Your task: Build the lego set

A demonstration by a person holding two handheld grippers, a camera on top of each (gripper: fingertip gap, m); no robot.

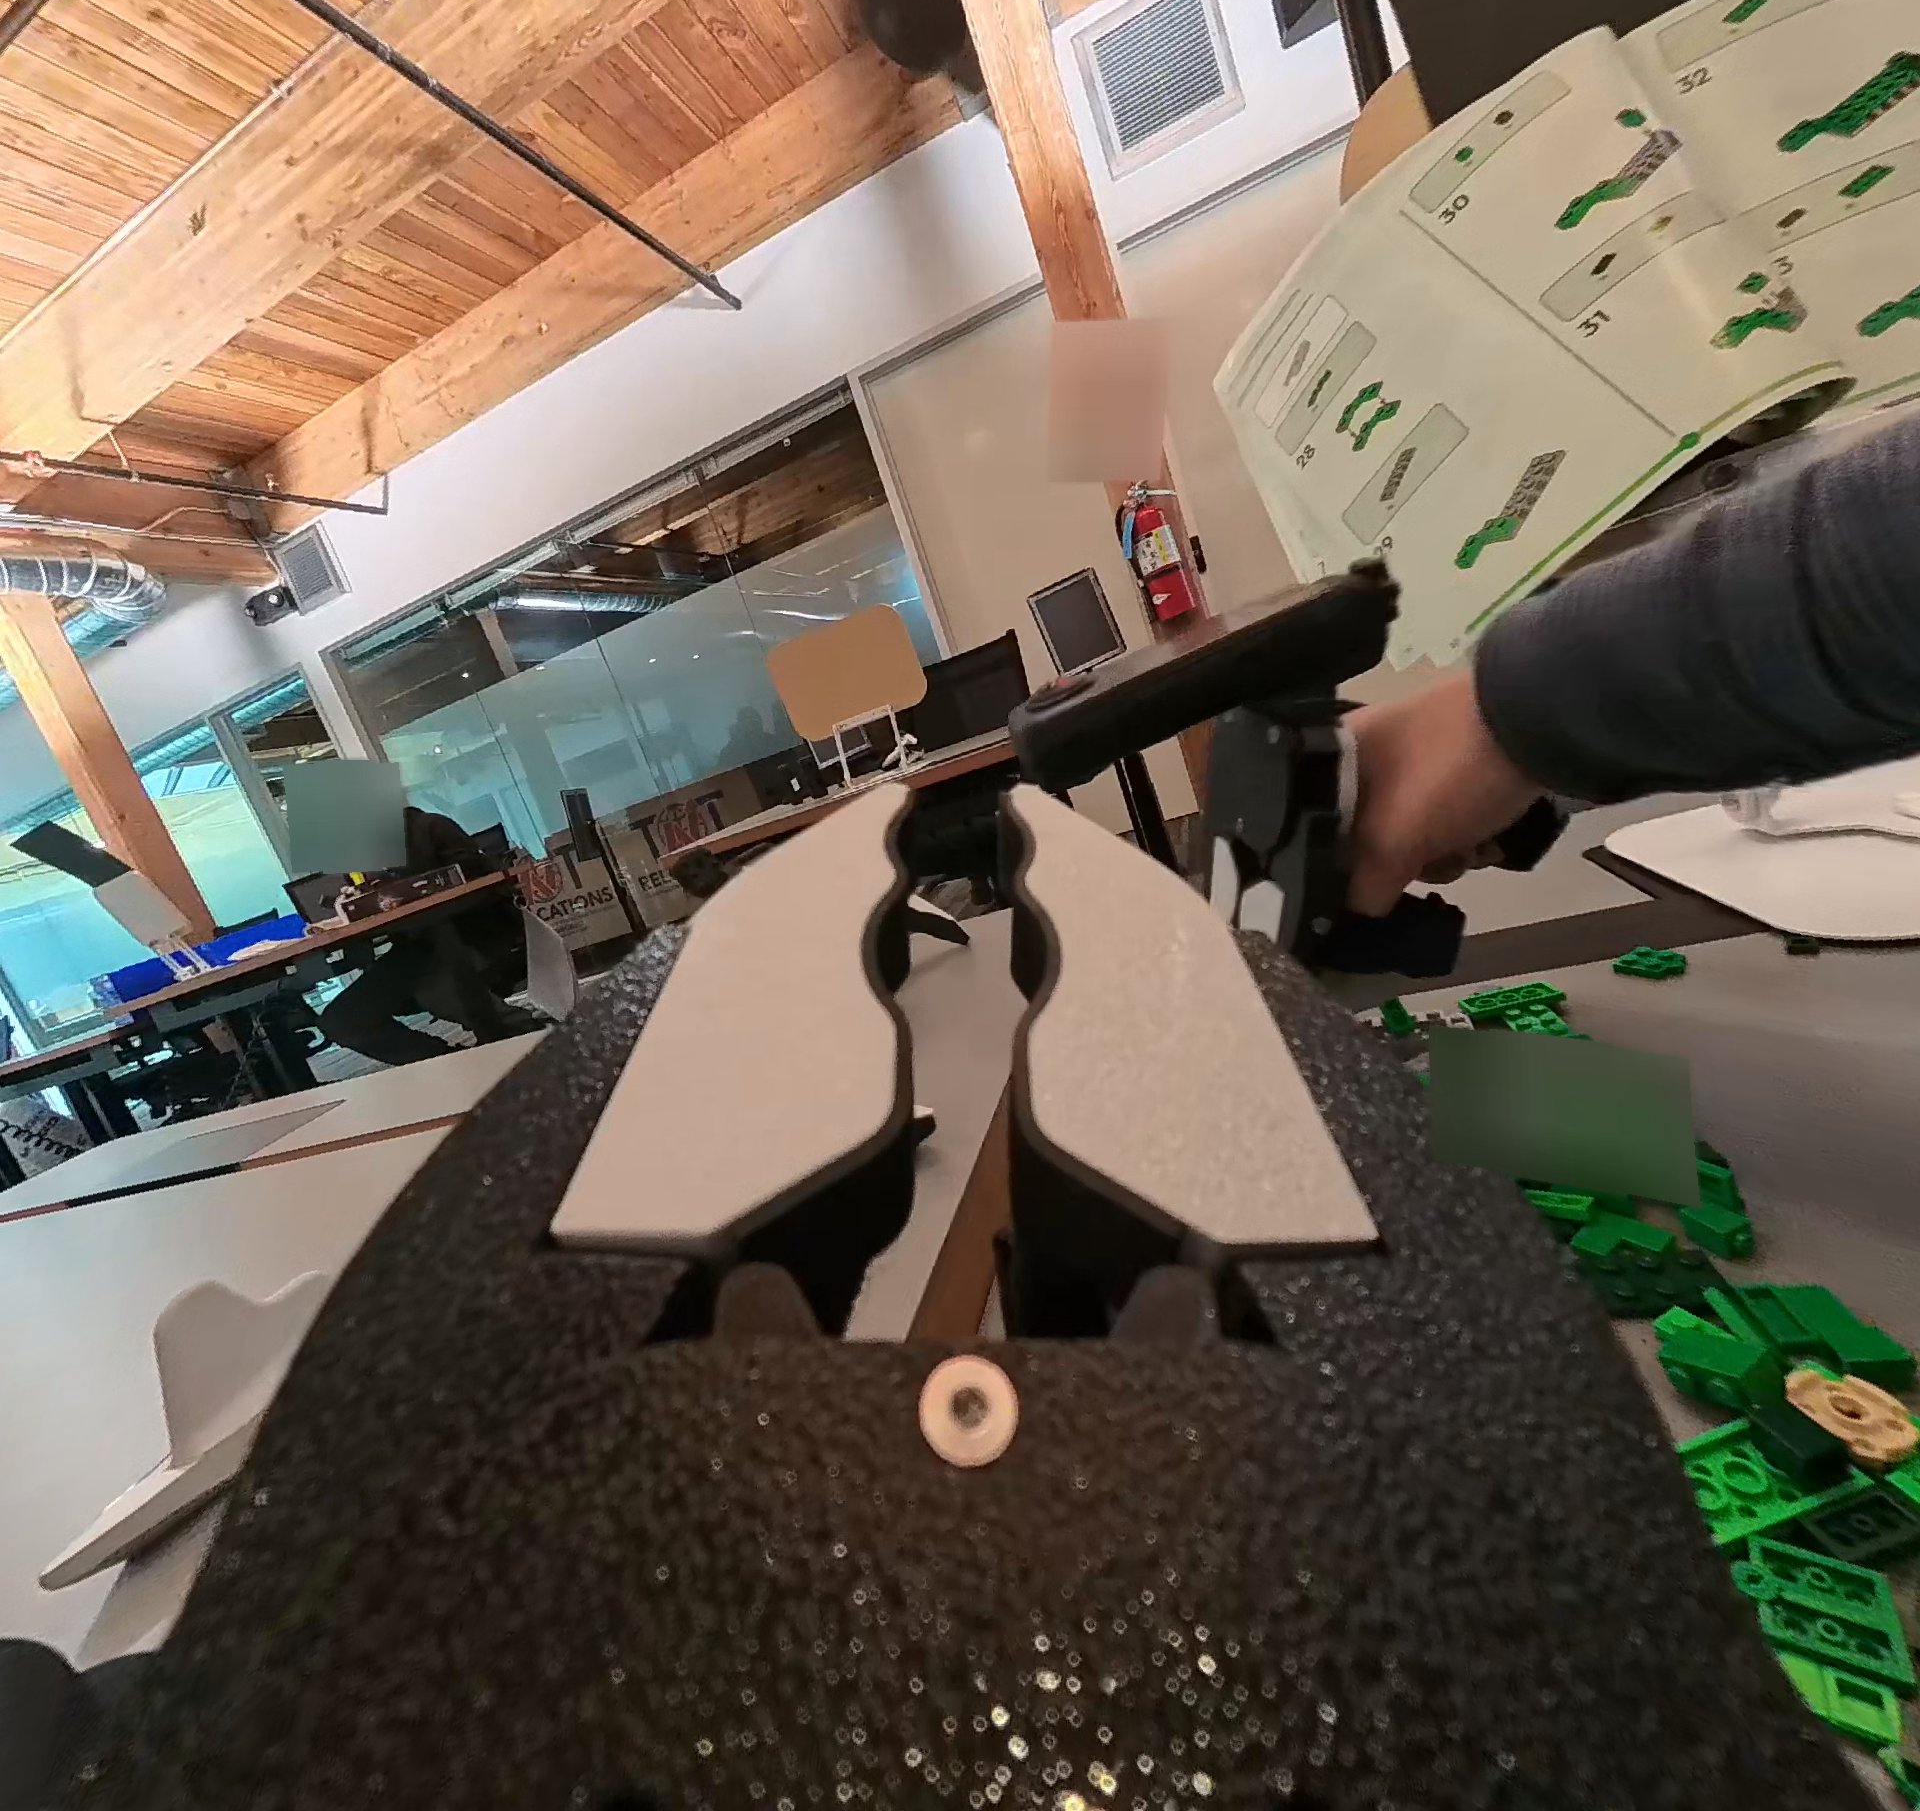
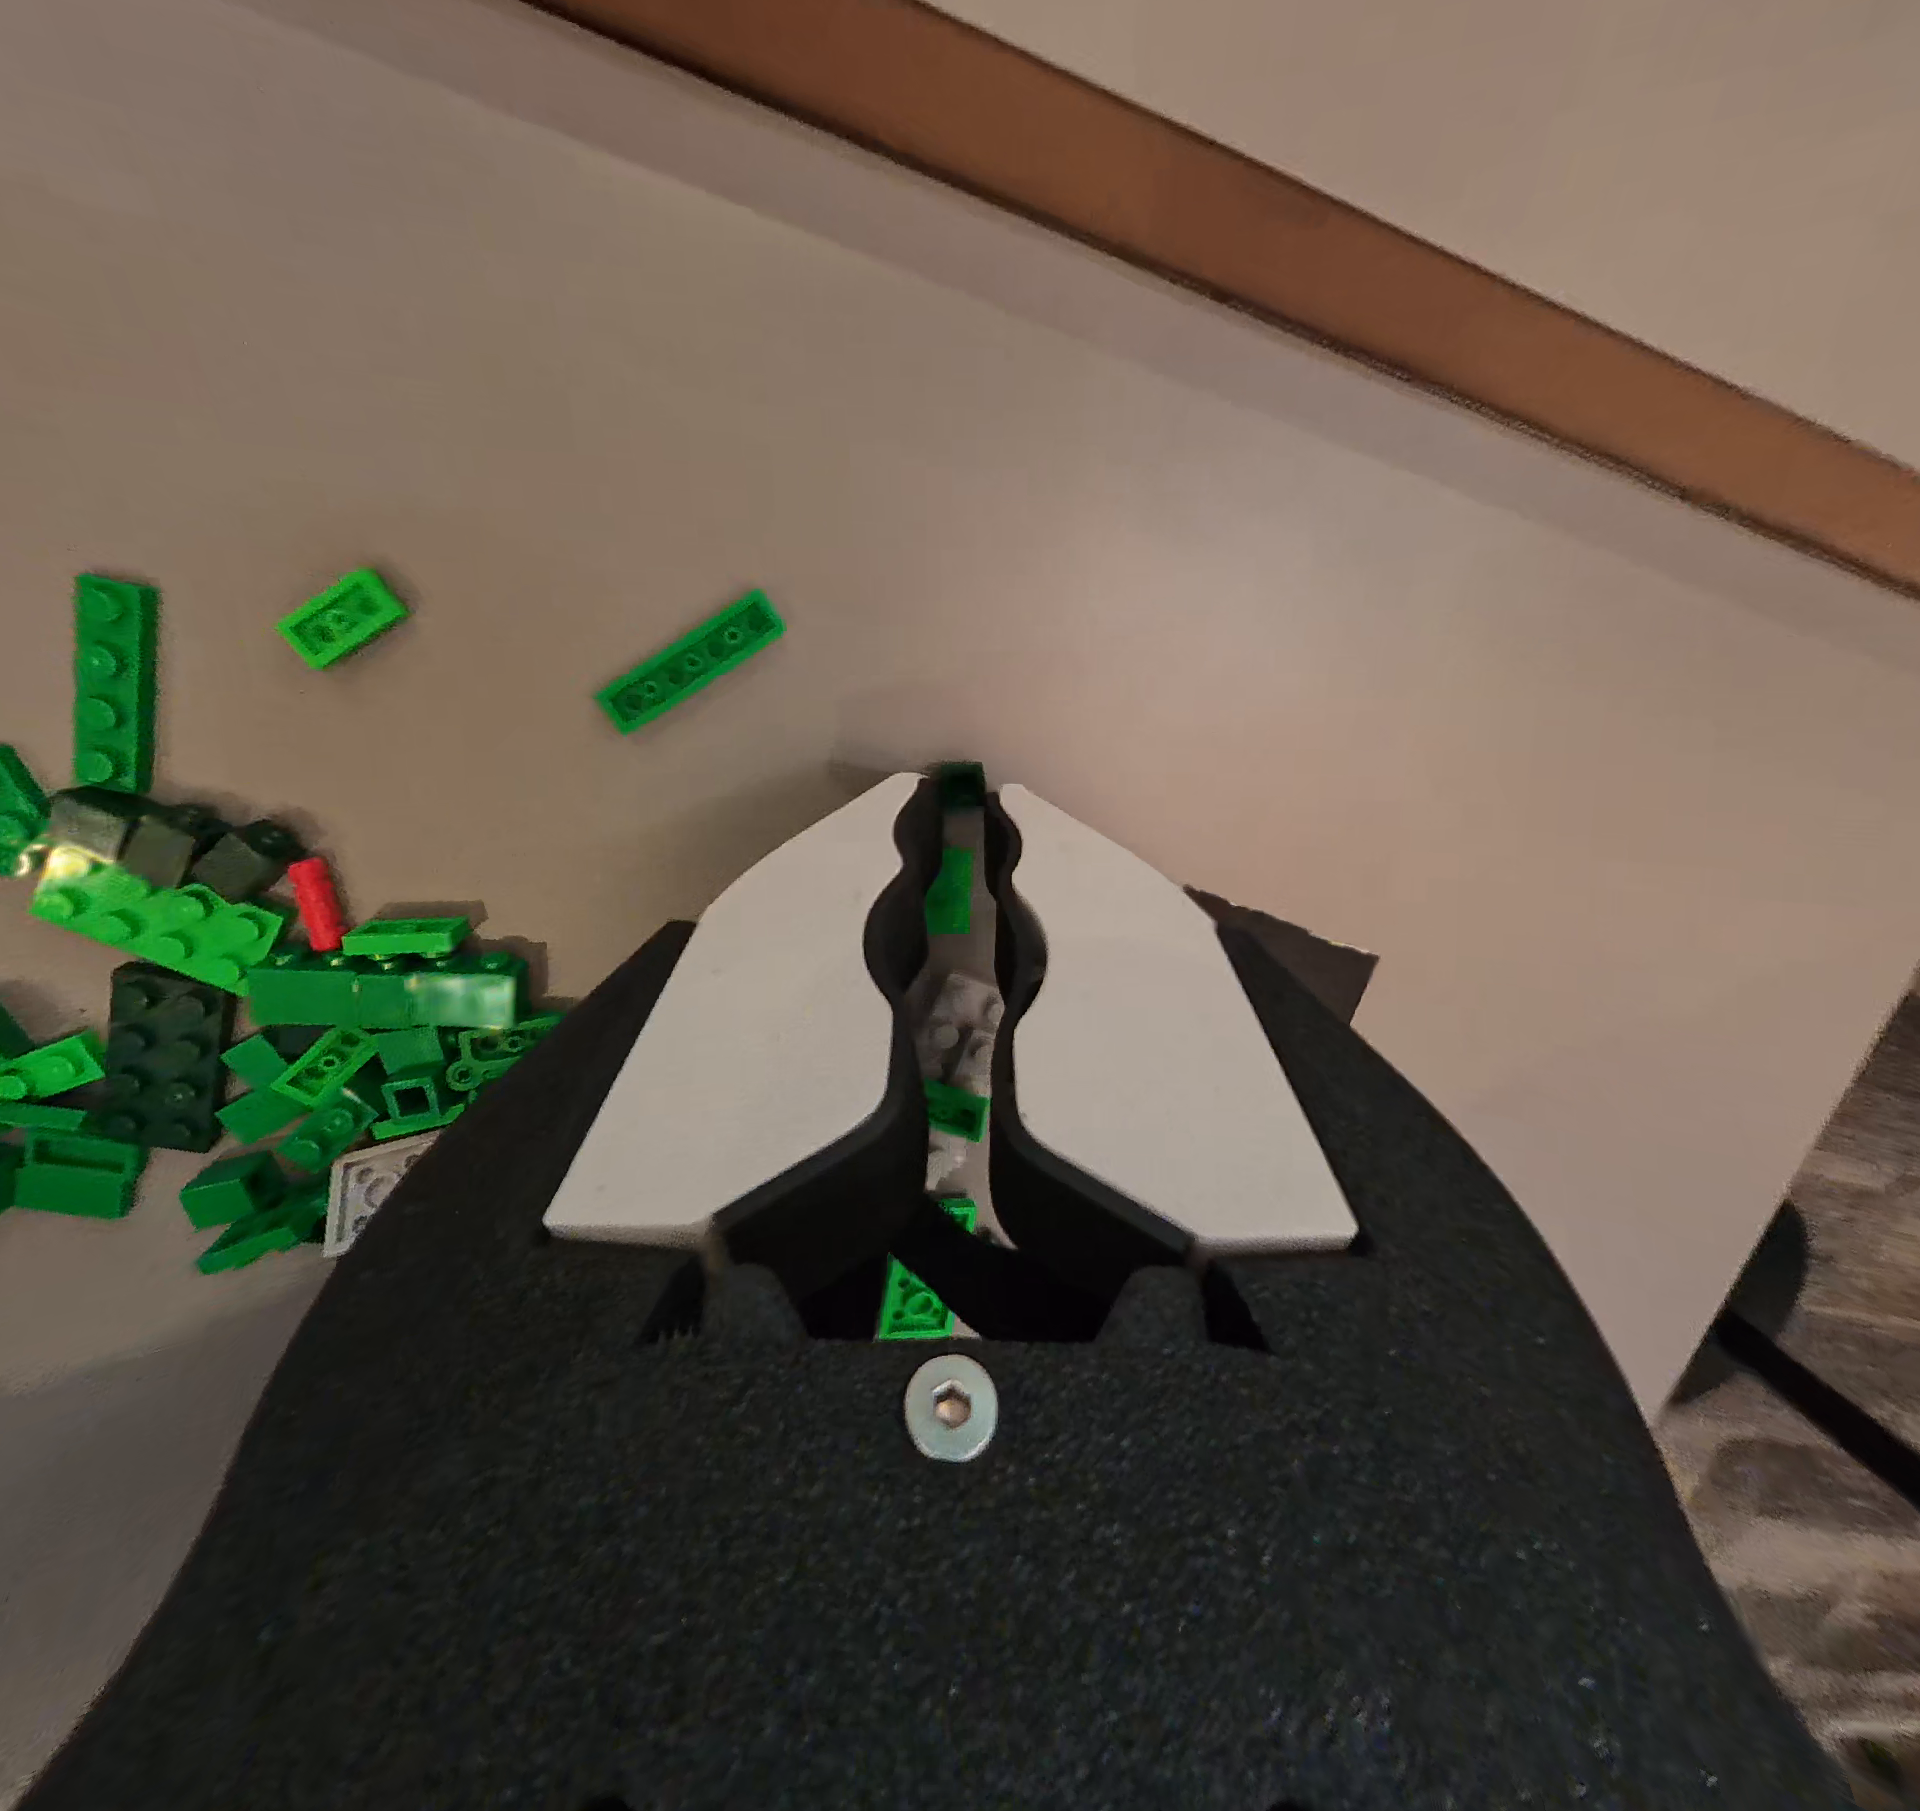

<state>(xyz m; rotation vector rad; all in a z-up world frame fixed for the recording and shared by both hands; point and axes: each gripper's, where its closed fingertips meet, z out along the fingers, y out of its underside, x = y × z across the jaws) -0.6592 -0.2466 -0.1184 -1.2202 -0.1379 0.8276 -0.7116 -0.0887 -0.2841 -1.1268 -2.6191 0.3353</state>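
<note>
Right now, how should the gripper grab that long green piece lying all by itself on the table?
Grip the long green plate across its two long edges, near the middle. Come straight down from above: it lies flat, studs down, apart from the pile, so its narrow width fits between the fingers.

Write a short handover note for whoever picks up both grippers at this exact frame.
Left gripper: raised off the table, aimed across the room, fingers slightly apart, holding nothing.
Right gripper: shut on a small green-and-grey lego assembly, tip just above the table.
Parts: loose green brick pile left of the right gripper; two green plates lie apart from it. Instruction booklet stands open behind the right hand.
Done: a small sub-assembly, apparently.
Left: most bricks are unplaced; check the booklet for the next step.
</note>
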